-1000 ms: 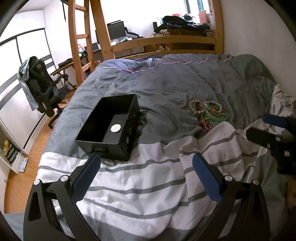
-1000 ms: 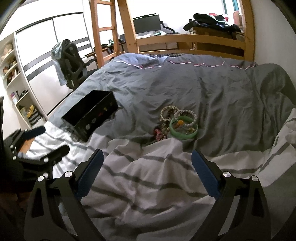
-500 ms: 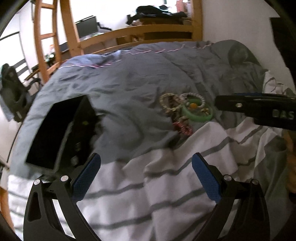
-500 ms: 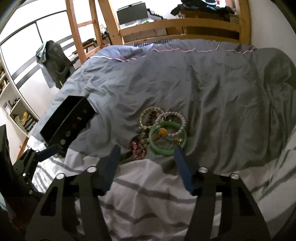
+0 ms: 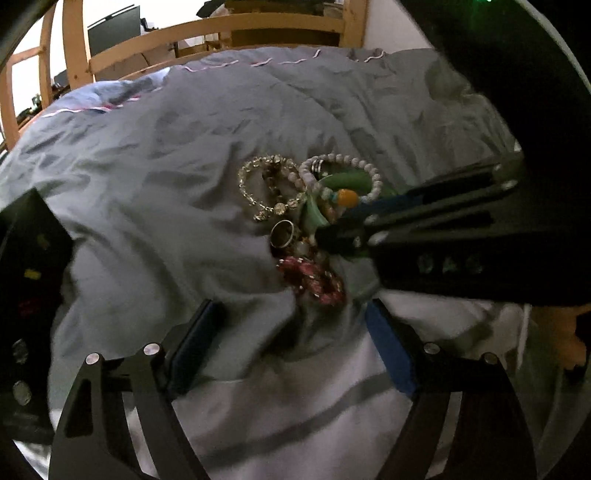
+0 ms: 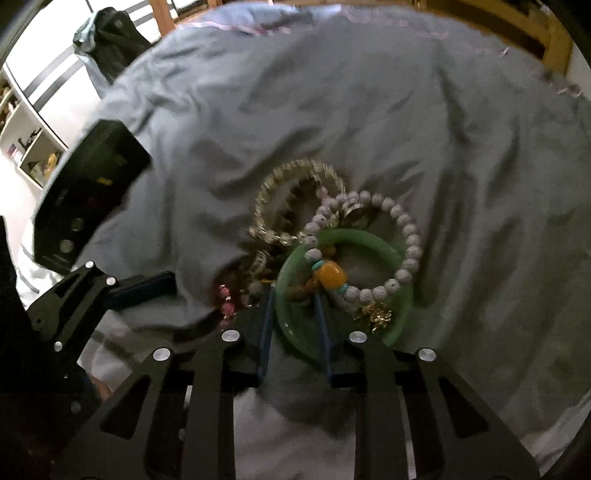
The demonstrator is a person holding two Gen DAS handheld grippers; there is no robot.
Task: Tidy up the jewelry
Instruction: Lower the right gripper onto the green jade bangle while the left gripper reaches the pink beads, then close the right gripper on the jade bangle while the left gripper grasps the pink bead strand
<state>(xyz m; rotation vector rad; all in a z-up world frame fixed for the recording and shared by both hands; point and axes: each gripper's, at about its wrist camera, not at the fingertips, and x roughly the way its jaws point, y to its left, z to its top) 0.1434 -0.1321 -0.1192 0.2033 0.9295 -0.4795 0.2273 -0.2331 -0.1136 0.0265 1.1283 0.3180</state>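
A pile of jewelry lies on the grey duvet: a green bangle [image 6: 400,258], a white bead bracelet [image 6: 406,236] with an amber bead [image 6: 332,275], a gold crystal bracelet [image 6: 266,199], rings and a pink beaded piece [image 5: 314,280]. My right gripper [image 6: 293,295] has its fingers narrowed around the near rim of the green bangle; a small gap still shows. It enters the left wrist view [image 5: 343,229] from the right. My left gripper [image 5: 295,317] is open, just short of the pink piece. The black jewelry box [image 6: 88,192] stands to the left.
The striped white sheet [image 5: 295,406] lies under both grippers. A wooden bed frame [image 5: 221,33] runs along the far side. A white shelf unit [image 6: 26,147] and a chair with clothes [image 6: 110,40] stand beyond the bed's left edge.
Both grippers have moved forward to the jewelry pile. My right gripper's fingers have narrowed and now straddle the green bangle's near rim. My left gripper has swung right, away from the box.
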